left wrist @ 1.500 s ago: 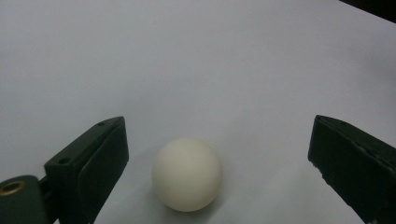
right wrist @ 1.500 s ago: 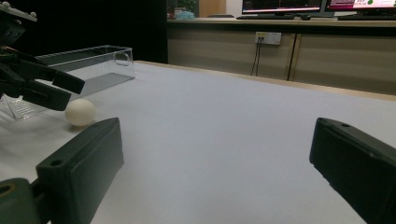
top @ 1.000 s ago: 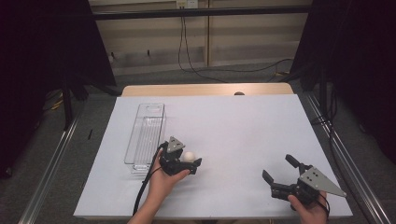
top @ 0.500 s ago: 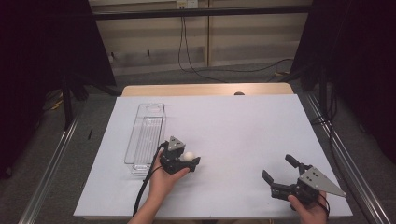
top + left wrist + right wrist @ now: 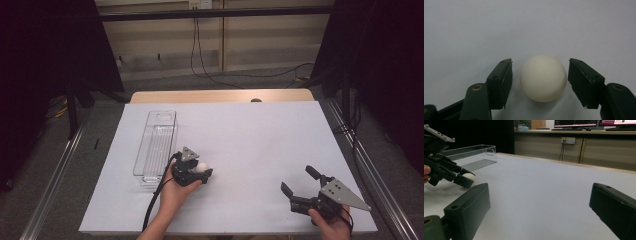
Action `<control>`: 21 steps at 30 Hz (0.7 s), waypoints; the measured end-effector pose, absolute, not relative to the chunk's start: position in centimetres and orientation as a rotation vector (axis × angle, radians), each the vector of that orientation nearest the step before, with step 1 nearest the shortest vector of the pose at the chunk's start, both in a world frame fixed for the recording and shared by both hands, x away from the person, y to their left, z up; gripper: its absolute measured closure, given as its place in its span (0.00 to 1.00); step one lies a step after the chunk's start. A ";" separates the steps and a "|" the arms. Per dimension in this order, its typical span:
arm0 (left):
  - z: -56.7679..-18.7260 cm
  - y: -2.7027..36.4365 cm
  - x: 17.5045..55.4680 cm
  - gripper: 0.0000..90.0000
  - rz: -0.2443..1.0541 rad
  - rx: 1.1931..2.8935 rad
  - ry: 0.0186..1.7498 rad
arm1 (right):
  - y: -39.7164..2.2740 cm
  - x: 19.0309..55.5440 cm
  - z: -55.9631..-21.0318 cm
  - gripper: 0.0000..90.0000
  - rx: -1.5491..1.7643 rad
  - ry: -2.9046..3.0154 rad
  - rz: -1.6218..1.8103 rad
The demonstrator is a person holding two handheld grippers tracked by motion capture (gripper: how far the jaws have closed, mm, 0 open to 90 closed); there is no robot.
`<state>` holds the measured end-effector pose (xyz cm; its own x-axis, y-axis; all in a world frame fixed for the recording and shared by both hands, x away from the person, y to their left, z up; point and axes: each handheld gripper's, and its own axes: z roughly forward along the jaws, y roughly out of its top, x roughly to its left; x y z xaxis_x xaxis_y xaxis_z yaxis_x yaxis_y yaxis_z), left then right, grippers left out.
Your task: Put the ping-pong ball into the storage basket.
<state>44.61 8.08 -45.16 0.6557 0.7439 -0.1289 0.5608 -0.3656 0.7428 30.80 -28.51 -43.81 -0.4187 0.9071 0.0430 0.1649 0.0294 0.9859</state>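
- On the near left of the counter (image 5: 250,130), the white ball (image 5: 542,78) sits between the released jaws of the left tool (image 5: 540,82), not gripped.
- Close evenly so it cannot roll away.
- Right tool (image 5: 299,186) rests open, holding nothing.

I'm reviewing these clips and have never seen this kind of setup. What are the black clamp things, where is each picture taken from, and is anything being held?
There is no robot here: a person holds one hand-operated tool in each hand. The high view looks down on the white table from the person's side. The left tongs are near the table's middle, the right tongs near the front right corner. The other two pictures come from small cameras riding on the tools and looking along their black jaws.

On the table lie a long clear plastic bin and a white ball. In the left gripper view the ball sits between the open jaws, with a gap on each side, so it is not gripped. The right tongs are wide open with nothing between them.
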 end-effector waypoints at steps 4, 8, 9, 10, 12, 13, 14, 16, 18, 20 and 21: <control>-45.3 8.2 44.7 0.44 0.283 2.095 0.997 | -28.5 30.8 -43.8 0.03 1.100 1.656 1.445; -45.3 8.2 44.7 0.47 0.270 2.109 0.998 | -28.5 30.8 -43.8 0.03 1.101 1.660 1.447; -45.3 8.2 44.7 0.48 0.263 2.100 1.001 | -28.5 30.8 -43.8 0.03 1.105 1.653 1.447; -45.3 8.2 44.7 0.48 0.264 2.101 1.002 | -28.6 30.8 -43.8 0.03 1.101 1.659 1.447; -45.3 8.2 44.7 0.50 0.262 2.106 0.999 | -28.5 30.8 -43.8 0.03 1.103 1.655 1.447; -45.3 8.2 44.7 0.51 0.263 2.106 0.999 | -28.5 30.8 -43.8 0.03 1.102 1.659 1.447; -45.3 8.1 44.6 0.51 0.260 2.091 1.011 | -28.5 30.8 -43.8 0.03 1.100 1.658 1.446; -45.2 8.1 44.6 0.55 0.262 2.097 1.014 | -28.5 30.8 -43.8 0.03 1.094 1.659 1.446; -45.2 8.1 44.5 0.56 0.249 2.090 1.015 | -28.5 30.8 -43.8 0.03 1.098 1.658 1.446; -45.2 8.1 44.5 0.56 0.246 2.092 1.017 | -28.5 30.8 -43.8 0.03 1.099 1.658 1.447; -45.2 8.2 44.5 0.57 0.245 2.099 1.012 | -28.5 30.8 -43.8 0.03 1.097 1.660 1.448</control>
<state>44.55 8.17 -45.16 0.6646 0.7319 -0.1503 0.5822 -0.3813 0.7180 30.76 -28.54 -43.77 -0.4235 0.9049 0.0414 0.1640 0.0317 0.9860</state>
